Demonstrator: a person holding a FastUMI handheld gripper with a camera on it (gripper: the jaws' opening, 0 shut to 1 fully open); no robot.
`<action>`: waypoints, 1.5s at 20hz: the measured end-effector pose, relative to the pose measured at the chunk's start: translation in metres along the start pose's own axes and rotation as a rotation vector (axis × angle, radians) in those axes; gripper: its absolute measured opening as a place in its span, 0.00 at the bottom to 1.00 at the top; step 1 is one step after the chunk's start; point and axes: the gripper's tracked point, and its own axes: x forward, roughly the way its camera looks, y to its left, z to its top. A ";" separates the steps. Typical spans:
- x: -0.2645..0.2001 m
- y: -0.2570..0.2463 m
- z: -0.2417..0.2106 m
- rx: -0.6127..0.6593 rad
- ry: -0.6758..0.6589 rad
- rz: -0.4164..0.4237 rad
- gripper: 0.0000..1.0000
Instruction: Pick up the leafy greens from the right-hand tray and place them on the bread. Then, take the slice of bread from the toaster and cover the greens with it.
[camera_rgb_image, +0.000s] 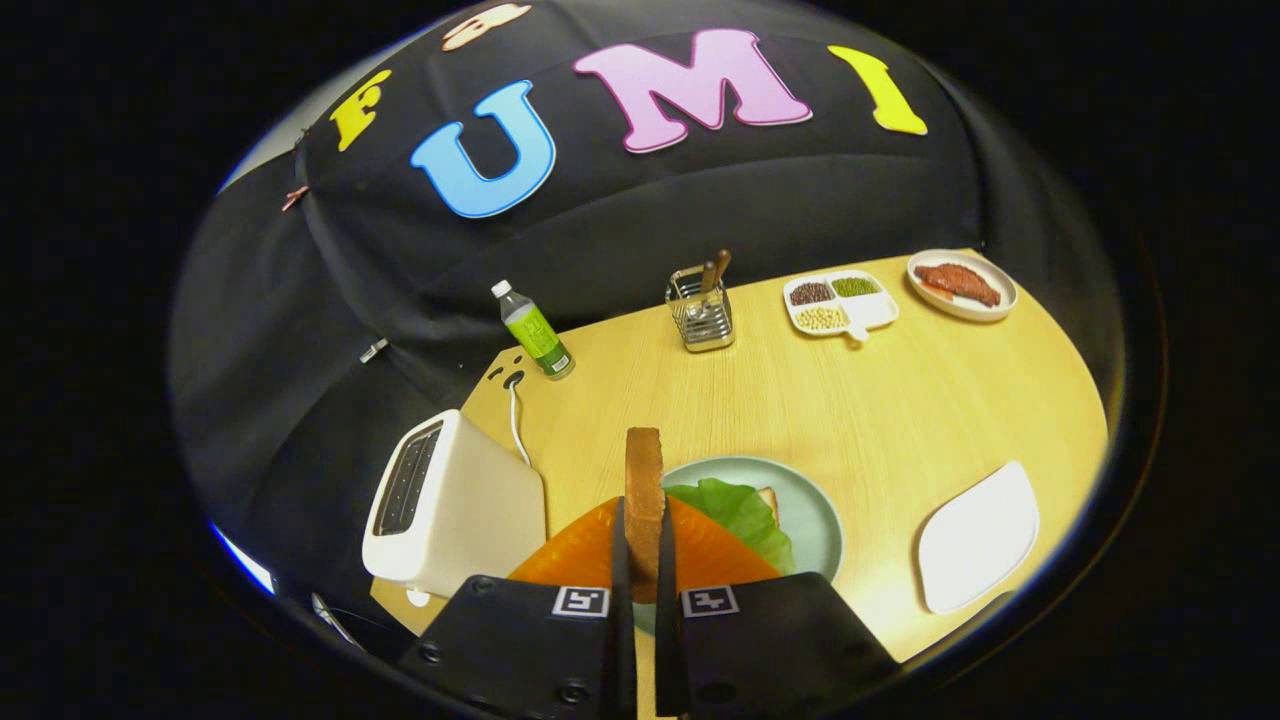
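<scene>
Two fingers (645, 560) clamp the bread slice (644, 490) upright on edge, above the plate (815, 520) near the counter's (800, 400) front edge, apparently so it can be laid over the greens (740, 510) already on the bread (768, 497) there.

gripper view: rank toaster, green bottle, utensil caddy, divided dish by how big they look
1. Toaster, by far the largest, though it is also nearest the camera.
2. Divided dish.
3. Green bottle and utensil caddy look alike; not ranked.
The gripper holds a bread slice upright between its fingers.
</scene>
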 end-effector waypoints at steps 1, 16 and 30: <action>0.003 0.000 -0.002 0.014 0.004 0.003 0.12; 0.050 -0.092 -0.053 0.010 0.117 -0.220 0.14; 0.030 -0.106 -0.028 -0.226 0.045 -0.355 0.99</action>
